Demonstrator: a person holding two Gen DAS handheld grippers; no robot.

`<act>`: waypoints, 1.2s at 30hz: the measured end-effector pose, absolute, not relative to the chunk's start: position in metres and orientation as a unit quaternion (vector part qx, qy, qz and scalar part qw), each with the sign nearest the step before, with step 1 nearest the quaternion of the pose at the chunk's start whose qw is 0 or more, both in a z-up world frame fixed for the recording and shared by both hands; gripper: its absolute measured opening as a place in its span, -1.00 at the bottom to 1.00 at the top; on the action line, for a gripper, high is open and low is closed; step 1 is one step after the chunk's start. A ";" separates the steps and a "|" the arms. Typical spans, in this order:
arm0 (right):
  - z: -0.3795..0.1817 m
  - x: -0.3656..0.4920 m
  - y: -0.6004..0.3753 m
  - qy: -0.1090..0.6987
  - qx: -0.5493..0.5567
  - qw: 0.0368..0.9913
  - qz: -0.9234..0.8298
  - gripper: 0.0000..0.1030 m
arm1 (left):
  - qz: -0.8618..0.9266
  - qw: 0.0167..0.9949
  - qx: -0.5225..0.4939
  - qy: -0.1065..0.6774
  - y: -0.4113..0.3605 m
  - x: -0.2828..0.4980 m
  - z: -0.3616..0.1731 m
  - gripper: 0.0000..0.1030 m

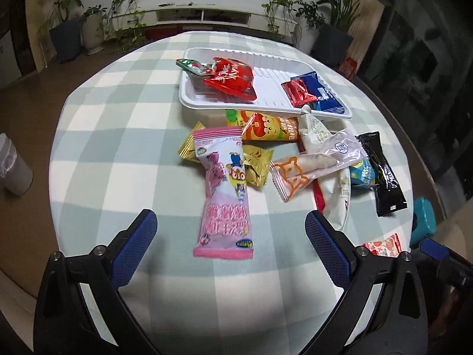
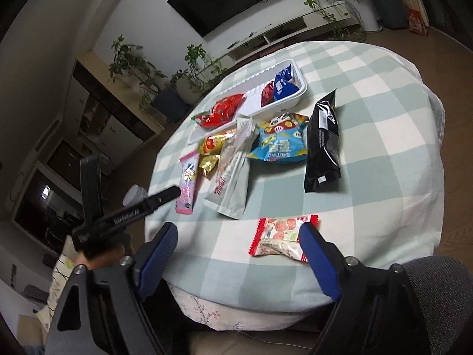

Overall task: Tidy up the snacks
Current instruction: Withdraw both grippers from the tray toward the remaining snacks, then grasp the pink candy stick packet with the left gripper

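A white tray [image 1: 189, 97] at the table's far side holds a red bag [image 1: 232, 78], a small red packet [image 1: 298, 91] and a blue packet [image 1: 323, 94]. Loose snacks lie in front of it: a pink packet [image 1: 224, 189], gold candies [image 1: 255, 162], an orange-yellow packet [image 1: 269, 127], a clear bear-print packet [image 1: 307, 168], a black packet [image 1: 384, 174]. My left gripper [image 1: 230, 227] is open and empty, just above the pink packet's near end. My right gripper [image 2: 238, 241] is open and empty, low at the table's near edge, with a strawberry candy packet [image 2: 278, 236] beside its right finger.
The round table has a green-white checked cloth [image 1: 118, 148]. A blue cartoon packet [image 2: 279, 145] and a white pouch [image 2: 233, 189] lie mid-table. The left gripper's body [image 2: 130, 210] shows at the left of the right wrist view. A grey bin [image 1: 14, 165] stands on the floor at left.
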State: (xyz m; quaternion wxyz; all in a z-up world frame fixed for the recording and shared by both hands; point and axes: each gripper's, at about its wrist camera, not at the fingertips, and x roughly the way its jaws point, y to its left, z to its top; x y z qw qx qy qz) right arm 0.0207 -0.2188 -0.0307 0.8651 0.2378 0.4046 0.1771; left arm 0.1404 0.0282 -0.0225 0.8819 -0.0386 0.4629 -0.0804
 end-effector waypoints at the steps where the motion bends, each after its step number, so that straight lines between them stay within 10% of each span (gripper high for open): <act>1: -0.031 0.020 -0.217 0.405 0.232 0.867 0.175 0.61 | -0.078 0.880 -0.033 0.468 0.027 0.147 -0.025 0.84; 17: -0.032 0.023 -0.214 0.396 0.209 0.877 0.173 0.47 | -0.047 0.860 -0.005 0.509 0.025 0.195 -0.059 0.26; 25: -0.032 0.023 -0.212 0.397 0.203 0.878 0.171 0.44 | -0.052 0.862 0.022 0.504 0.022 0.195 -0.056 -0.35; 36: -0.021 0.030 -0.217 0.388 0.182 0.892 0.144 0.43 | -0.087 0.864 -0.011 0.495 0.035 0.171 -0.052 -0.45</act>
